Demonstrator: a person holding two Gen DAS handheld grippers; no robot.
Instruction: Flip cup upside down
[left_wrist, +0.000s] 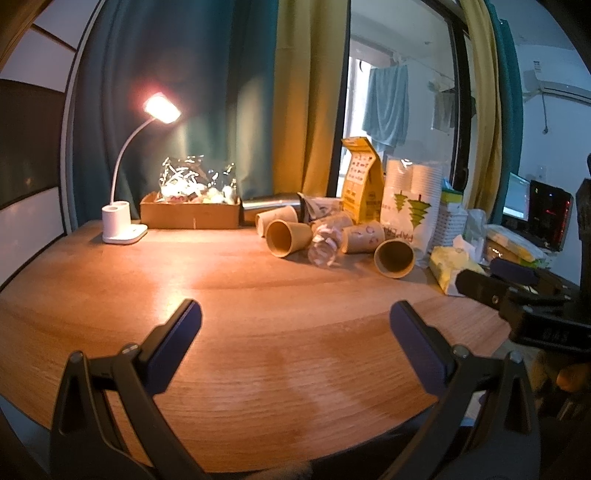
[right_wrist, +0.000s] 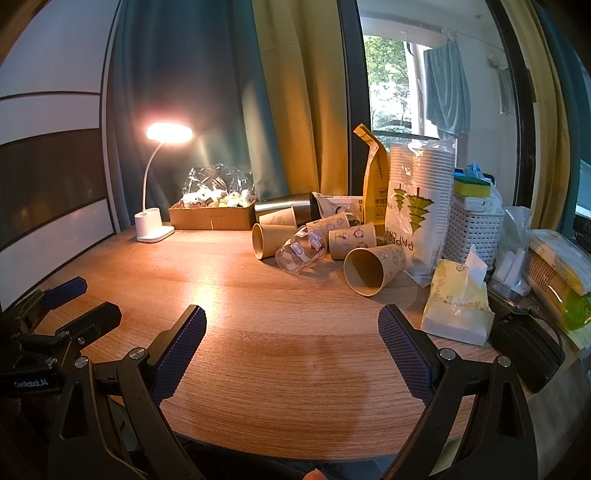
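We see the left hand-held gripper (left_wrist: 295, 332) held low and level over the wooden counter (left_wrist: 229, 295), its jaws spread wide with nothing between them. The right hand-held gripper (right_wrist: 291, 336) hovers alongside, likewise gaping and empty. The nearest paper cup (right_wrist: 371, 269) lies on its side at one o'clock, mouth toward us, among other toppled cups (right_wrist: 351, 240) beside a lit desk lamp (right_wrist: 157, 184) at eleven o'clock.

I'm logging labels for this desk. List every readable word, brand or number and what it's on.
"PAPER" plus more, cut off: bag of white paper cups.
"GeoRobot.AI", roughly; small and dim: left gripper body.
Yellow pouch: print too small to read.
Kraft paper cups: drawings only, no legible words.
Monitor: blurred.
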